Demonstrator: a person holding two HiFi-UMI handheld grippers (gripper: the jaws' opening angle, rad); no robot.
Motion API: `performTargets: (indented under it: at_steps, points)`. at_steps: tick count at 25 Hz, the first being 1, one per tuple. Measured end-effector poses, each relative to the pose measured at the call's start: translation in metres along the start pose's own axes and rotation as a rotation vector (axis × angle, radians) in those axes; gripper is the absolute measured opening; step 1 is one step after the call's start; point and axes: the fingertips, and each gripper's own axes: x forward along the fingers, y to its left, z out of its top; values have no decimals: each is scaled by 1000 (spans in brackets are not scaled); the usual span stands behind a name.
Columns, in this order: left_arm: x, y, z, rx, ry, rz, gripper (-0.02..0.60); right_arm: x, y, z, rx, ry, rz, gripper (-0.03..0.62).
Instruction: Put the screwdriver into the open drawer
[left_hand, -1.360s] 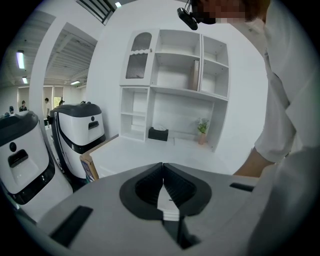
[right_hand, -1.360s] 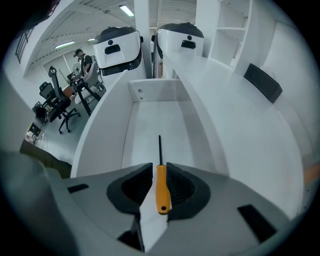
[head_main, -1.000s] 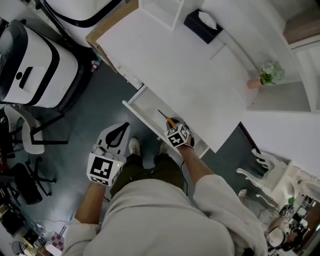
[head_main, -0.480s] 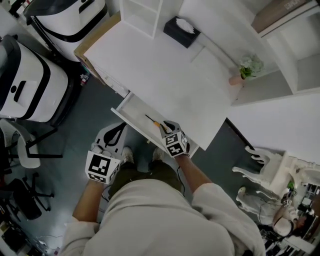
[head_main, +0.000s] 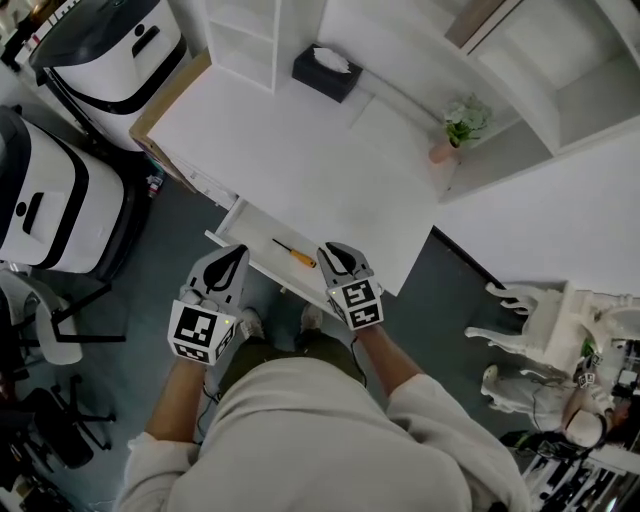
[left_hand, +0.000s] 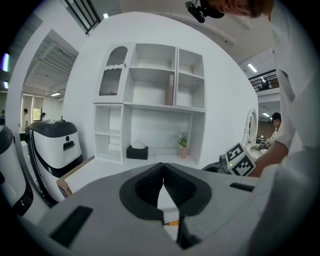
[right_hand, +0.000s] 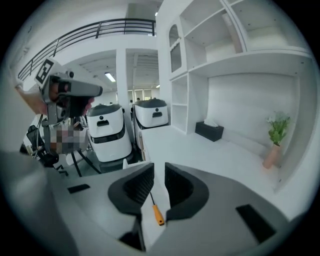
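Observation:
The screwdriver (head_main: 296, 256), with an orange handle and a thin dark shaft, lies flat inside the open white drawer (head_main: 252, 228) under the desk's front edge. My right gripper (head_main: 336, 258) hovers just right of the handle, its jaws slightly apart with nothing between them. In the right gripper view the screwdriver (right_hand: 156, 212) shows below the gap of my right gripper (right_hand: 159, 167). My left gripper (head_main: 228, 266) hangs at the drawer's front left, jaws shut and empty. In the left gripper view my left gripper (left_hand: 163, 165) has its tips touching, and a bit of the orange handle (left_hand: 173, 223) peeks below them.
The white desk top (head_main: 300, 150) carries a black tissue box (head_main: 325, 72) and a small potted plant (head_main: 456, 128) near white shelving. Large white machines (head_main: 55, 200) stand to the left on the dark floor. An ornate white chair (head_main: 530, 320) stands to the right.
My right gripper has let go of the screwdriver and drawn back from the drawer. The screwdriver now lies in the drawer. The left gripper has moved up toward the drawer front.

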Motion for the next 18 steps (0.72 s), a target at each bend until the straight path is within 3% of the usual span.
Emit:
performTargets:
  at_steps: [10,18]
  points:
    - [9,-20,16,32,-25,-41,5,-87,-26,51,139,-288,-99,17]
    - [7,-24,21,42,-41,-46,5,-134,-26,71,176,-410,-146,5]
